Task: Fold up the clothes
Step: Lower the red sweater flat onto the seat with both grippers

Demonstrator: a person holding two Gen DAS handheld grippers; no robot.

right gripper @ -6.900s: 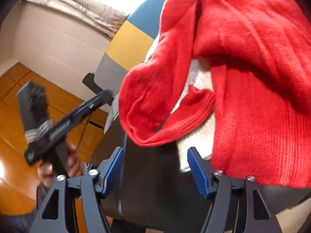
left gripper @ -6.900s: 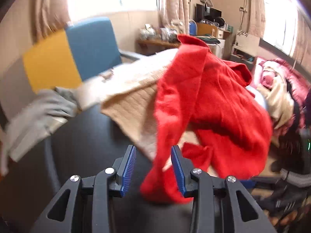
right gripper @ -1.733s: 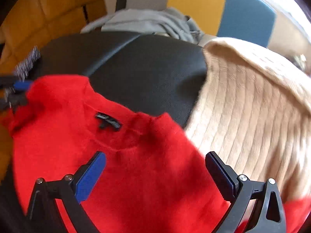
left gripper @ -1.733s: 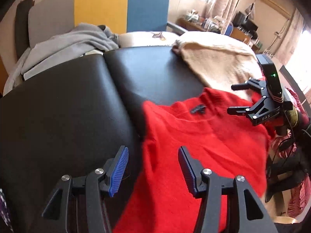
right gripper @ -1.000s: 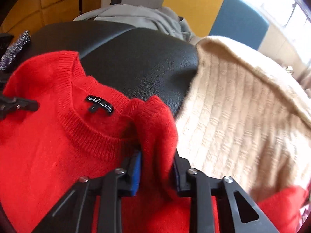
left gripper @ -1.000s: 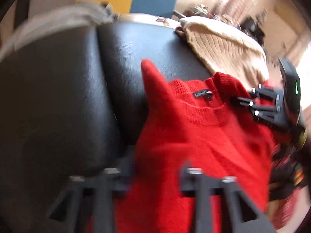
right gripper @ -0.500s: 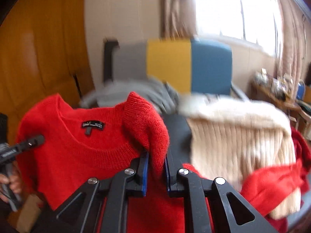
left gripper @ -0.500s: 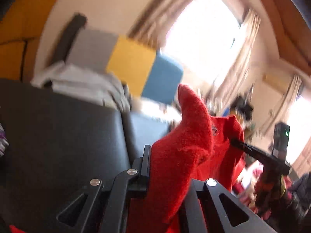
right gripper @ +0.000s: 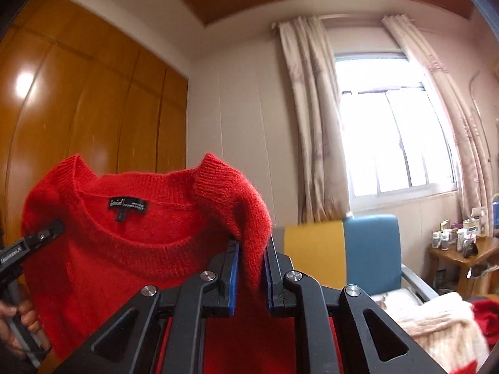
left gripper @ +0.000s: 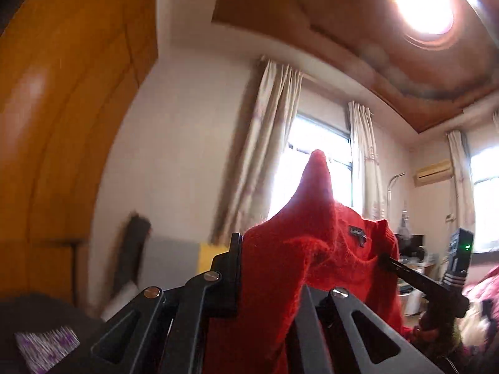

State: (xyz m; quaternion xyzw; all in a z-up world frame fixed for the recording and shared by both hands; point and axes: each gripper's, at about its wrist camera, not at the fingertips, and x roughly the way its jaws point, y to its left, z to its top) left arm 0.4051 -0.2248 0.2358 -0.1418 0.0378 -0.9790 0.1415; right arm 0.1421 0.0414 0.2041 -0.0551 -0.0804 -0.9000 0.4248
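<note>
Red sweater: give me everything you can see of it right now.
The red sweater is a fuzzy knit with a ribbed crew neck and a black label inside the collar. It hangs lifted in the air, neckline up. The right claw and the left claw each pinch a shoulder. Its hem is out of view.

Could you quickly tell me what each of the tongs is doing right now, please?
Left tongs: closed on one shoulder of the red sweater.
Right tongs: closed on the sweater's other shoulder.
</note>
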